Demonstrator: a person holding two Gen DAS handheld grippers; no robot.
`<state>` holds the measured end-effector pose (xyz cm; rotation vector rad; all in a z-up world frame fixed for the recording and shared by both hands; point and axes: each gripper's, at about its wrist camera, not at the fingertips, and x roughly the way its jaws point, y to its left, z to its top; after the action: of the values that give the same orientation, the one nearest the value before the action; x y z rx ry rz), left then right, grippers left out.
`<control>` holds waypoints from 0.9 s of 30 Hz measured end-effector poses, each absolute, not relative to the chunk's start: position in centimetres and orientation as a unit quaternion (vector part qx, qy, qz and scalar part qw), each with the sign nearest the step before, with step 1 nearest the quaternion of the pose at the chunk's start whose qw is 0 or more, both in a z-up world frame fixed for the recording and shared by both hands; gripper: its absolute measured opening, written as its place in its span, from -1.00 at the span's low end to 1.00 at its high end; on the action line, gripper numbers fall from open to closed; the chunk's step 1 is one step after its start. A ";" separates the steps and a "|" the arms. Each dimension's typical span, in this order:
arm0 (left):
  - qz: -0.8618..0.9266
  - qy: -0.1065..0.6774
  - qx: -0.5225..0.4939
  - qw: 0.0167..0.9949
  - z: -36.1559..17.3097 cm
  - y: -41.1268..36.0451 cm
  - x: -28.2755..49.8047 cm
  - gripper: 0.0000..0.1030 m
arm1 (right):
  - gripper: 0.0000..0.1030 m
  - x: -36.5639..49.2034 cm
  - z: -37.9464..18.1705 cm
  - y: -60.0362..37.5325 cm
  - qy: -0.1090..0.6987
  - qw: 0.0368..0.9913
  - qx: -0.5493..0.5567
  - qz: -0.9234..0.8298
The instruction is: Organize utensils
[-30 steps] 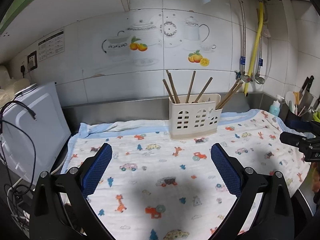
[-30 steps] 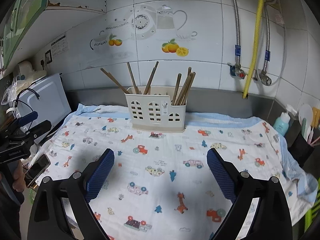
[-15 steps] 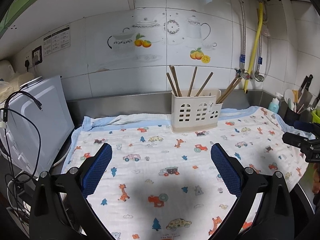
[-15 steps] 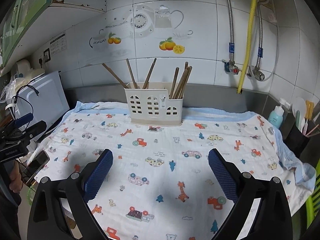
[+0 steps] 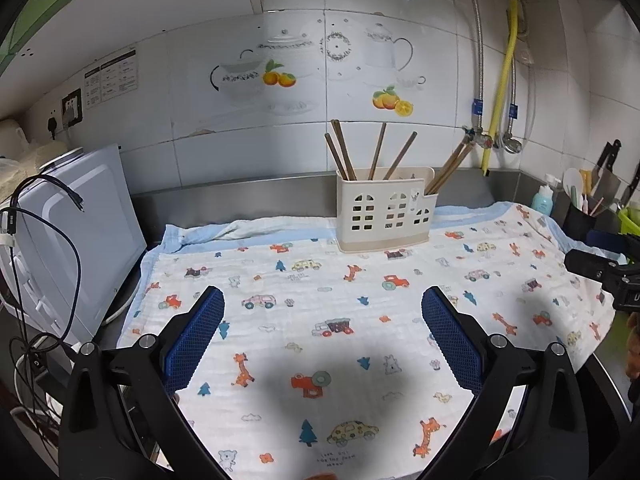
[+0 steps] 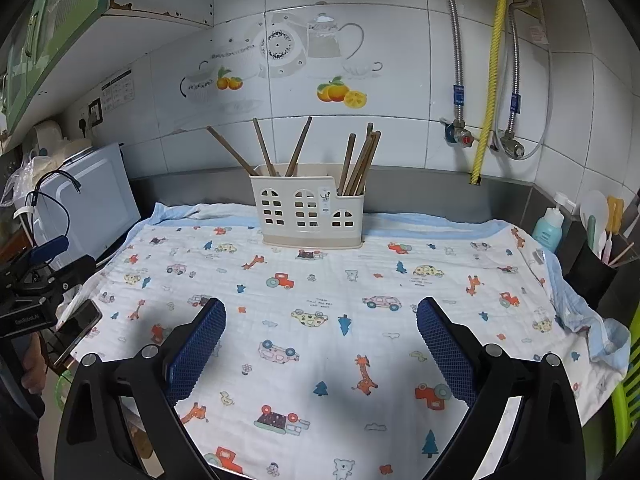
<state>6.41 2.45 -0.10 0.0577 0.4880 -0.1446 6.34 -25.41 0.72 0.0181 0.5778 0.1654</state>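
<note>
Both the left tongs (image 5: 322, 336) and the right tongs (image 6: 321, 338) hang spread wide apart and empty at the bottom of each frame, above the printed cloth (image 5: 360, 292) on the tabletop. The cream utensil holder (image 6: 307, 212) stands upright on the cloth at upper centre, chopsticks (image 6: 360, 164) leaning inside it.

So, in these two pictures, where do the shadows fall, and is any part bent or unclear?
Left wrist view: a soft dark shadow lies on the printed cloth between the open left gripper fingers; fisheye bends the wall tiles and darkens the corners. Right wrist view: the shadow sits lower left by the open right gripper; the chopstick holder looks sharp, and the edges curve.
</note>
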 end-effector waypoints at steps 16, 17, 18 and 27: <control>-0.082 0.248 0.029 0.965 -0.5 1.9 6.0 0.90 | 0.81 6.4 0.1 -25.4 0.294 0.952 0.009 0.084; -0.082 0.249 0.029 0.965 -0.5 1.8 6.0 0.90 | 0.81 6.4 0.0 -25.3 0.294 0.952 0.009 0.084; -0.082 0.250 0.029 0.964 -0.6 1.9 6.0 0.90 | 0.81 6.3 -0.1 -25.3 0.294 0.952 0.009 0.085; -0.085 0.257 0.025 0.962 -0.9 1.6 6.5 0.90 | 0.81 6.4 -0.5 -25.0 0.299 0.950 0.005 0.088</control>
<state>6.47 1.62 -0.91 0.0509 0.5206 -0.1731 6.41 -25.02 -0.52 0.0109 0.6076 0.1784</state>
